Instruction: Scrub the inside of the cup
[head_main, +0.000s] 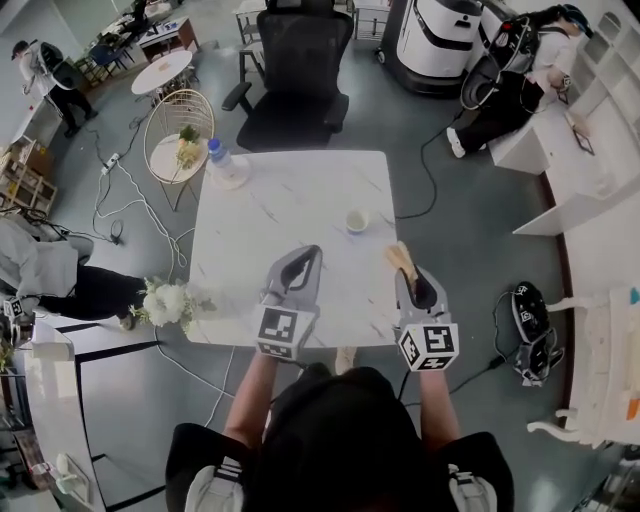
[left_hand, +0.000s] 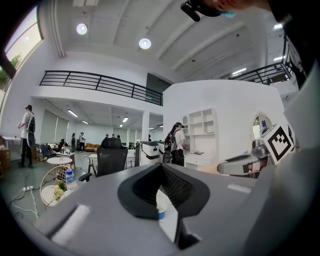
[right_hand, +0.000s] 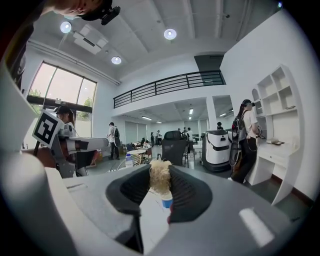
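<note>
A small white cup (head_main: 357, 220) stands upright on the white marble table (head_main: 260, 215), right of its middle. In both gripper views the cup (left_hand: 160, 212) (right_hand: 166, 201) shows a blue band and lies straight ahead beyond the jaws. My left gripper (head_main: 313, 251) (left_hand: 161, 168) is shut and empty, over the table's near edge. My right gripper (head_main: 406, 268) (right_hand: 160, 169) is shut on a beige fibrous scrubber (head_main: 400, 256) (right_hand: 160, 176), whose tuft sticks out past the jaws toward the cup. Both grippers are short of the cup and apart from it.
A water bottle (head_main: 217, 158) stands at the table's far left corner. A black office chair (head_main: 295, 75) is behind the table, a wire side table (head_main: 178, 135) to its left, white flowers (head_main: 170, 300) by the near left corner. Cables lie on the floor.
</note>
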